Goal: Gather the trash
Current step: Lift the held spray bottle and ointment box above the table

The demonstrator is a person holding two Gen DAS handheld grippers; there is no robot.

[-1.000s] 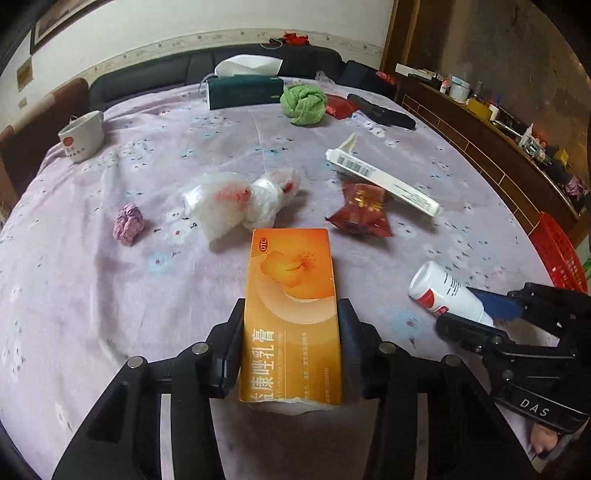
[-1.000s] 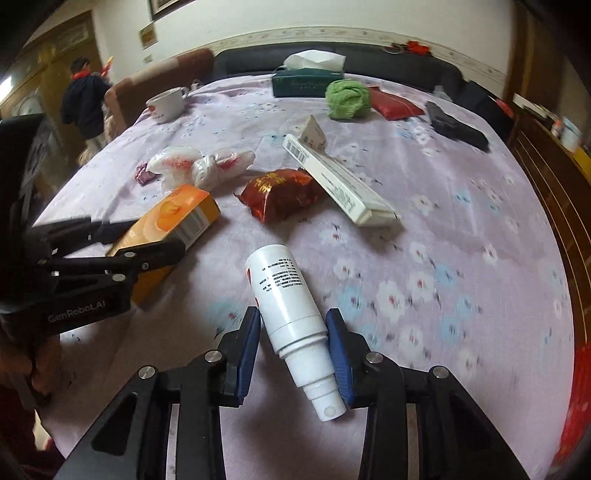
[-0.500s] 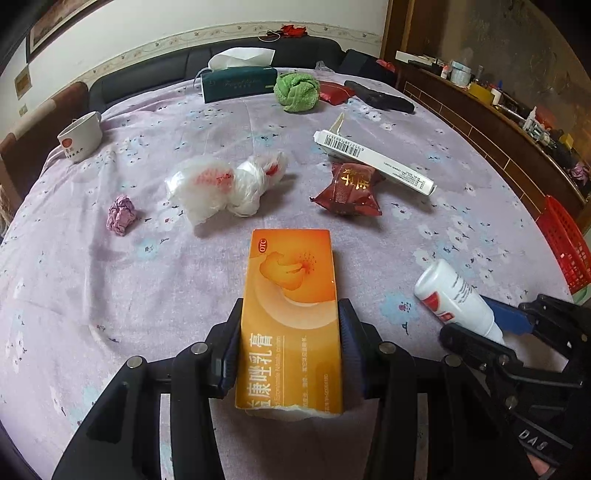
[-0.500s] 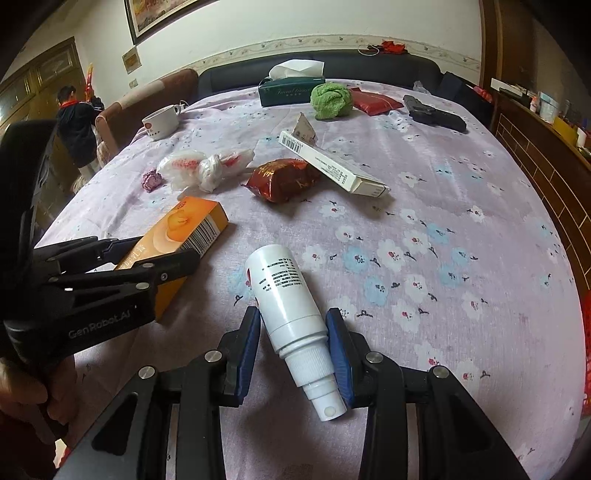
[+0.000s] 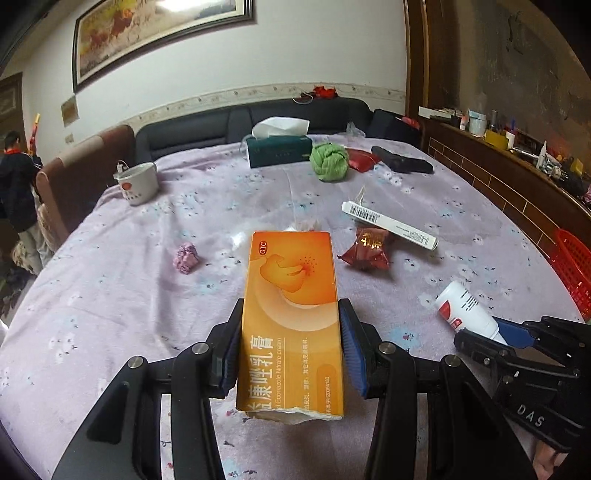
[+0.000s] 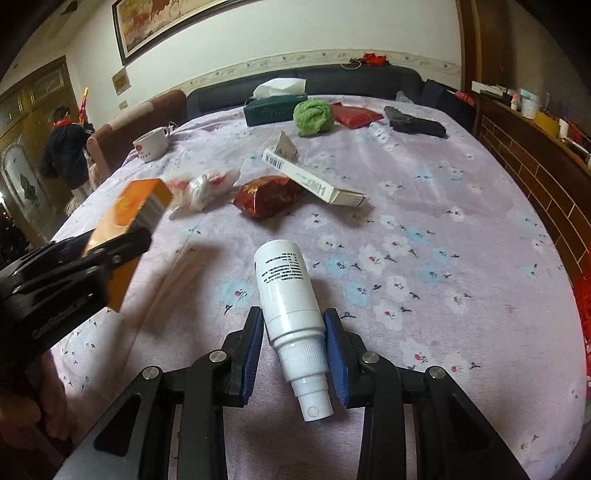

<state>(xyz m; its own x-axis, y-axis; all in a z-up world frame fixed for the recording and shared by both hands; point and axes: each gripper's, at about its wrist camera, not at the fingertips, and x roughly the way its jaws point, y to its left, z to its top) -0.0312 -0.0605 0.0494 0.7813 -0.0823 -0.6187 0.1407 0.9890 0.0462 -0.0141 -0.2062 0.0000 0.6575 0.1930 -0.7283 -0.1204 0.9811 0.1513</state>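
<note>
Orange box [image 5: 291, 317] pinched in my left gripper [image 5: 291, 347], now raised off tablecloth [image 5: 110, 295], tilted up. Right gripper [image 6: 293, 354] jaws closing on white bottle [image 6: 290, 306], still low over cloth.

Tissue box [image 5: 277, 150], mug [image 5: 137, 182], framed painting [image 5: 162, 33]

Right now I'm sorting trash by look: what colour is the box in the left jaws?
Orange box, clearest in the left wrist view.
</note>
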